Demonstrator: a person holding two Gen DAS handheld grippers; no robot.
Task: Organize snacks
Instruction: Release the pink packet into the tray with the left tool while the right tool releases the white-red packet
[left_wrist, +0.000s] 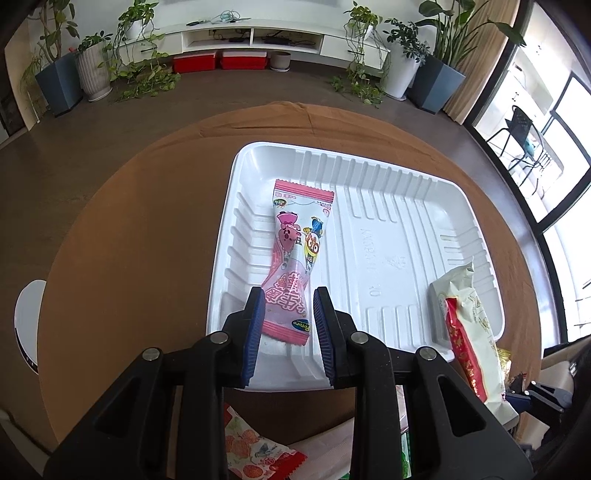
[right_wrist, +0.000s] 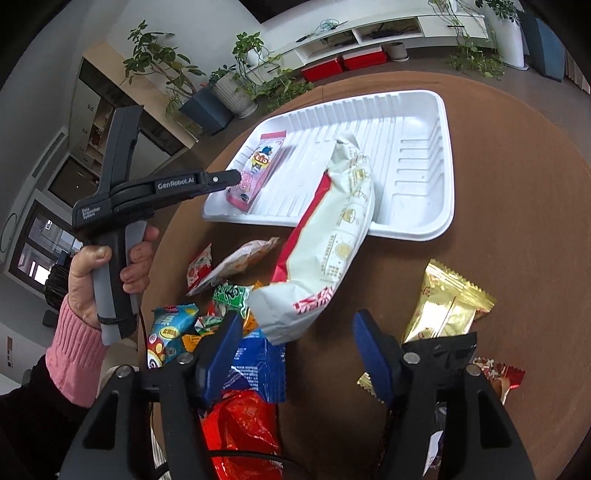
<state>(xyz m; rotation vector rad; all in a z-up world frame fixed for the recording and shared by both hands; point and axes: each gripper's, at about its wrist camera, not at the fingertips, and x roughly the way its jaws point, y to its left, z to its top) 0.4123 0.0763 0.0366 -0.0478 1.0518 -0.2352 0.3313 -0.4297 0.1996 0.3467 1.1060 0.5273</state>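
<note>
A white ribbed tray (left_wrist: 406, 177) (right_wrist: 413, 147) sits on the round brown table. A pink cartoon snack packet (left_wrist: 291, 236) (right_wrist: 258, 166) lies along the tray's left side. My left gripper (left_wrist: 288, 299) (right_wrist: 232, 177) is shut on its near end, a blue pad against each edge. A long white-and-red packet (right_wrist: 332, 229) (left_wrist: 469, 325) lies slanted across the tray's near rim, half in and half out. My right gripper (right_wrist: 297, 332) stands open just behind that packet's near end, and its pads touch nothing.
Loose snacks crowd the near table: a gold packet (right_wrist: 443, 306), a blue one (right_wrist: 255, 369), a red one (right_wrist: 240, 424), green ones (right_wrist: 229, 295) and a strawberry-print one (left_wrist: 251, 446). A hand in a pink sleeve (right_wrist: 110, 273) holds the left gripper's handle. Potted plants stand on the floor beyond.
</note>
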